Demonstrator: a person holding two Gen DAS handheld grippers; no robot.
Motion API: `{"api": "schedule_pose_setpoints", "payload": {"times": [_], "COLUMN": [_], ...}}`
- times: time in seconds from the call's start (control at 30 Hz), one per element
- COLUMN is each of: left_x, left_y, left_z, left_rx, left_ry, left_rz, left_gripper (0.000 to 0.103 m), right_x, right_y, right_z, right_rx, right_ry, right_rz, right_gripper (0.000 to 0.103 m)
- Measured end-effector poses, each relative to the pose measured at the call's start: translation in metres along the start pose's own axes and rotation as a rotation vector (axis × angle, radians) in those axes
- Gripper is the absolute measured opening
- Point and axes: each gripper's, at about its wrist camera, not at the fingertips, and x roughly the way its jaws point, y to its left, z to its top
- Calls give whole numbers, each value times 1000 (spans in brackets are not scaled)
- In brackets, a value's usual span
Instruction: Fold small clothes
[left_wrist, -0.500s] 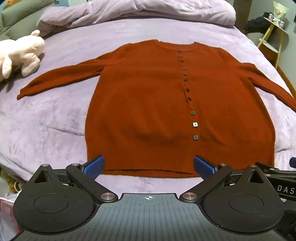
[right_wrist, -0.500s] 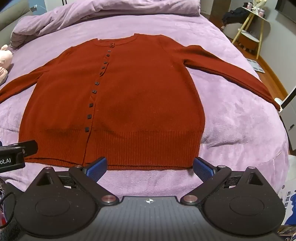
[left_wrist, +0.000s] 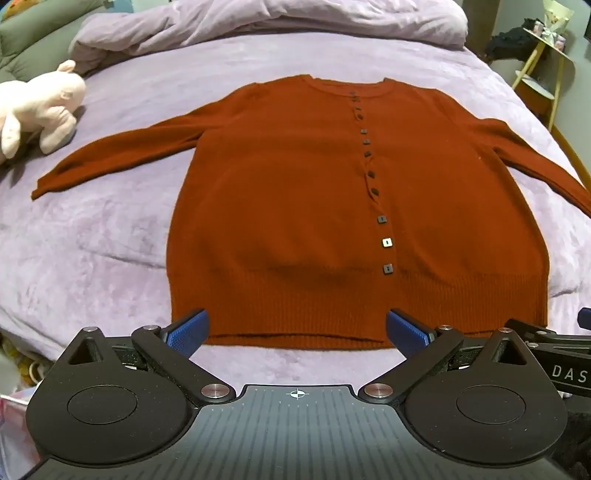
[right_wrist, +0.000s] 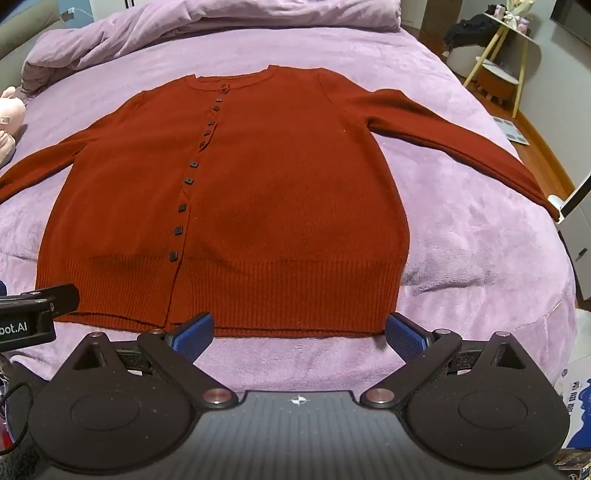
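A rust-red buttoned cardigan (left_wrist: 288, 206) (right_wrist: 266, 192) lies flat and face up on the purple bed, sleeves spread out to both sides, ribbed hem nearest me. My left gripper (left_wrist: 297, 328) hovers open above the left half of the hem, blue pads wide apart with nothing between them. Over the hem's right half my right gripper (right_wrist: 299, 330) is open too, and holds nothing. Each gripper's body shows at the edge of the other's view. The far end of one sleeve runs out of frame in each view.
A pink plush toy (left_wrist: 40, 110) lies on the bed (left_wrist: 92, 258) at the far left. A bunched purple duvet (left_wrist: 266, 18) lines the head of the bed. A yellow-legged stand (right_wrist: 498, 62) and wooden floor are off the bed's right side.
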Motion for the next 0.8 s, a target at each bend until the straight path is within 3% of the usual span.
{"api": "schedule_pose_setpoints", "payload": {"times": [0.8], "left_x": [0], "left_y": [1], "left_z": [3], "left_rx": [5], "left_ry": [14], "left_rz": [2], "left_gripper": [103], "right_x": [3], "right_y": [3], "right_z": [-6], "right_rx": [-4], "right_ry": [0], "right_rz": [-1], "right_gripper": [99]}}
